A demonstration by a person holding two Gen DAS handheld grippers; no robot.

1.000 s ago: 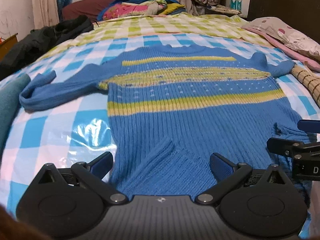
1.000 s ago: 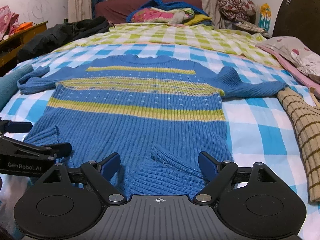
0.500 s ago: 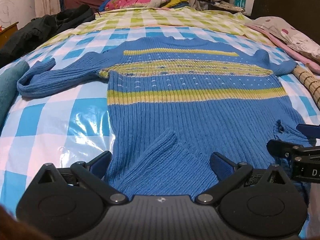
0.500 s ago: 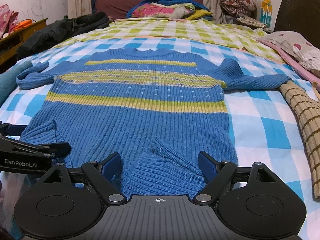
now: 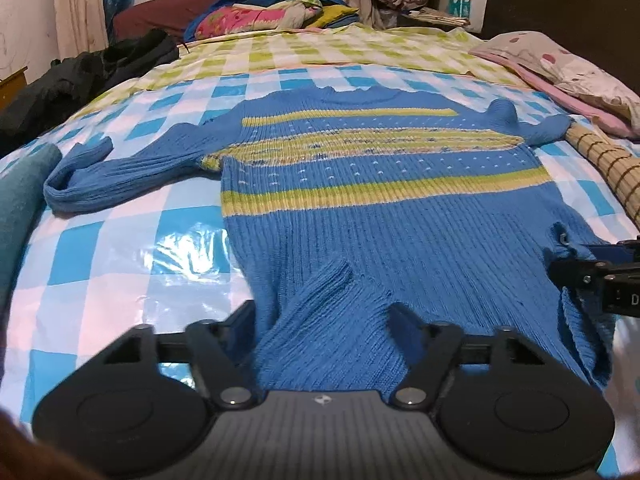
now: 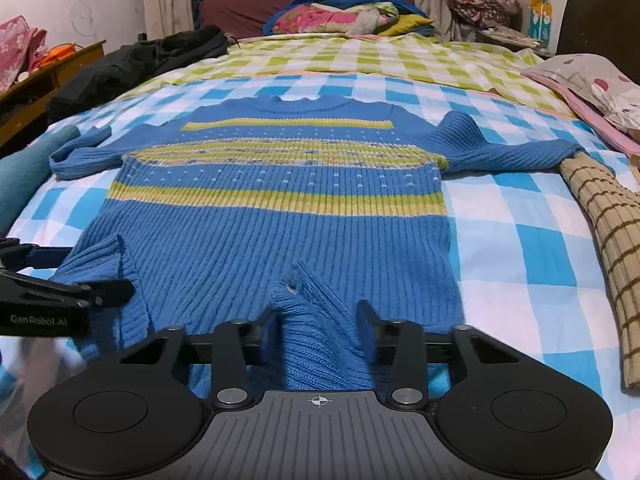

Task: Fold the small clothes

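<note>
A blue knit sweater (image 5: 380, 216) with yellow-green stripes lies flat on the checked bedspread, sleeves spread out; it also shows in the right wrist view (image 6: 280, 216). My left gripper (image 5: 322, 320) is shut on the hem at the sweater's lower left corner, with bunched knit between its fingers. My right gripper (image 6: 318, 320) is shut on the hem at the lower right corner. Each gripper shows at the edge of the other's view: the right one (image 5: 580, 268) and the left one (image 6: 88, 288). Both hem corners are raised slightly off the bed.
A tan checked cloth (image 6: 608, 232) lies right of the sweater. A teal cloth (image 5: 20, 200) lies at the left edge. A black jacket (image 5: 80, 80) sits at the far left, a pillow (image 6: 600, 84) at the far right, and piled bedding (image 6: 348, 16) at the head.
Both grippers have closed onto the sweater's hem, their fingers now narrower around the bunched knit. The hem corners have lifted and both views have tilted up slightly.
</note>
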